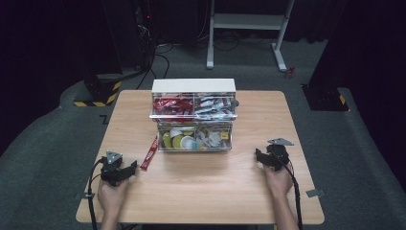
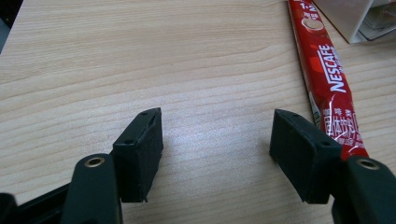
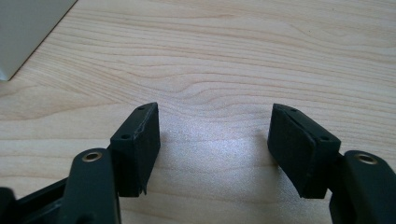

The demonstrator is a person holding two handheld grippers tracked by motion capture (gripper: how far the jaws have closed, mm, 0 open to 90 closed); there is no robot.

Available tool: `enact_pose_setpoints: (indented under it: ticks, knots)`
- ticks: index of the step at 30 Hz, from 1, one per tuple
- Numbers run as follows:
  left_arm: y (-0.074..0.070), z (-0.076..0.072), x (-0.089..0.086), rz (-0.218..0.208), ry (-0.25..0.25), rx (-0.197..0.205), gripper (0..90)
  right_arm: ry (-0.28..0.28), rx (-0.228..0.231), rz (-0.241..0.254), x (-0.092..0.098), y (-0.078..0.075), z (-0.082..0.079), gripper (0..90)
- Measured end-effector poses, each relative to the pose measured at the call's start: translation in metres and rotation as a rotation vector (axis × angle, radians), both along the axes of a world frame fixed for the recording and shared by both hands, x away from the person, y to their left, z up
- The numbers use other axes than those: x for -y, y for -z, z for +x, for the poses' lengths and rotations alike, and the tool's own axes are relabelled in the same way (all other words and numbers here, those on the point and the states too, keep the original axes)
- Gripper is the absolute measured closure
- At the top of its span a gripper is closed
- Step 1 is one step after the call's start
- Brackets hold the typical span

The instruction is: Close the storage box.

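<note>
A: Wooden table (image 1: pixel 206 177) is carrying everything, and dark grey carpet is lying around it. Between the jaws of the left gripper (image 2: pixel 215 135) nothing is sitting; they are standing wide over bare wood. The right gripper (image 3: pixel 214 133) is also standing wide and empty.

B: Where is the red coffee stick (image 2: pixel 329 79) lying?

A: Just beside the left gripper's outer jaw, apart from the pads, reaching toward the front left corner of the clear organizer box (image 1: pixel 194 115).

B: So how should the left hand be taking it?

A: I think it should be shifting sideways toward the stick, straddling the narrow width near the middle, then closing gently, because the thin packet is probably slipping easily.
</note>
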State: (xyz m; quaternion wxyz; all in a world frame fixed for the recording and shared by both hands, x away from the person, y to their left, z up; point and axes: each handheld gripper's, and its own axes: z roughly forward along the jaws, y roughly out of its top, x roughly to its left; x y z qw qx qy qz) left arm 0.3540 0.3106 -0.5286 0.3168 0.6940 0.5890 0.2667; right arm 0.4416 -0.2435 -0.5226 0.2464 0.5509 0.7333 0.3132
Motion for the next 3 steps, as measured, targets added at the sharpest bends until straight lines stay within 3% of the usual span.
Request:
enact_pose_setpoints:
  ticks: [3]
  knots:
    - [0.0000, 0.0000, 0.0000, 0.000, 0.000, 0.000, 34.9, -0.001, -0.001, 0.000, 0.0003, 0.0000, -0.0002, 33.7]
